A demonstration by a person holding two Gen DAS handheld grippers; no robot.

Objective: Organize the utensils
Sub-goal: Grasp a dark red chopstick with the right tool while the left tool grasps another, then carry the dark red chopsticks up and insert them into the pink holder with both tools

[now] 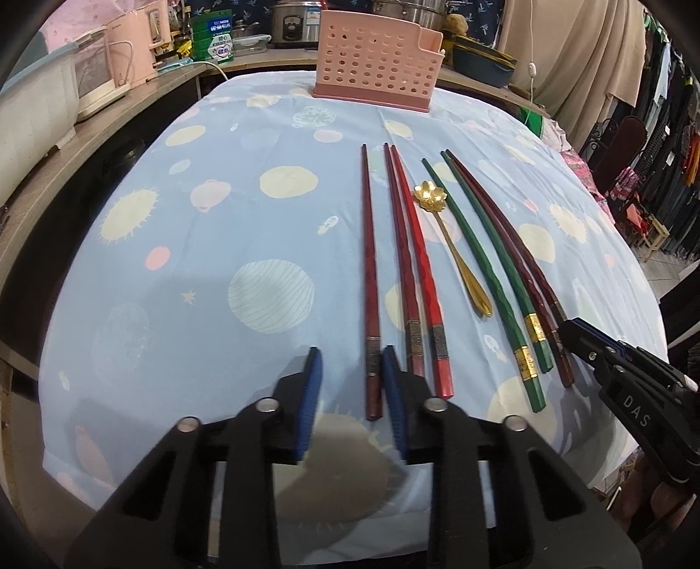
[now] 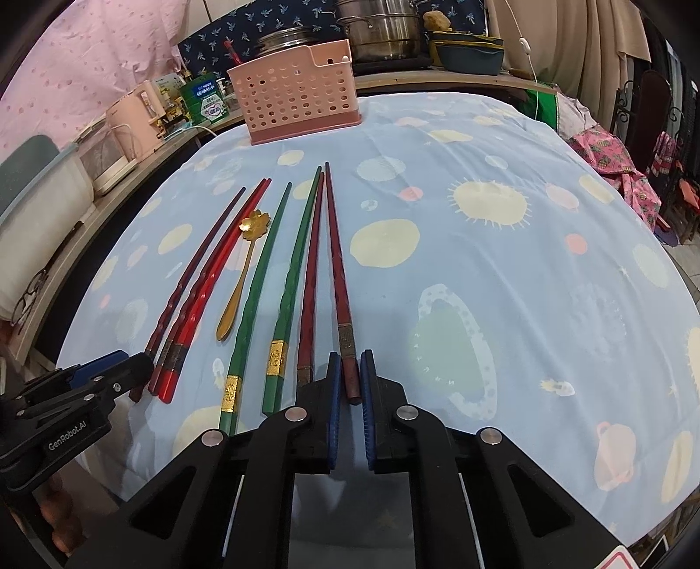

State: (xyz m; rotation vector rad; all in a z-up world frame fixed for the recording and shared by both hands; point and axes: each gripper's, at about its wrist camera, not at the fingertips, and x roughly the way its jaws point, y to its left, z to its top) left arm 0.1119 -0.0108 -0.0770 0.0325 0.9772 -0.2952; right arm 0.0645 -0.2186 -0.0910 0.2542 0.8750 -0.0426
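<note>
My left gripper [image 1: 352, 372] sits low over the near edge of the tablecloth [image 1: 210, 245], its blue pads parted with the butt of a dark red chopstick [image 1: 371, 280] lying between them; I can't tell whether either pad touches it. My right gripper [image 2: 350, 372] has its pads drawn in close on either side of the butt of another dark red chopstick [image 2: 339, 280] — whether they actually pinch it or just flank it, I cannot tell.

Between the two lie the rest, all flat on the cloth and pointing away from me: a red pair [image 1: 409, 262] just beside the left stick, then a gold spoon [image 1: 450, 245] with a flower-shaped bowl, then two green chopsticks [image 1: 481, 262] with gold bands, and one more dark red stick [image 2: 308, 284] next to the one at my right gripper.

At the far edge of the cloth stands a pink perforated holder [image 1: 376, 57] — upright, well apart from the utensils. Behind it are a counter with pots [image 2: 380, 30] and a pink kettle [image 1: 135, 43].
</note>
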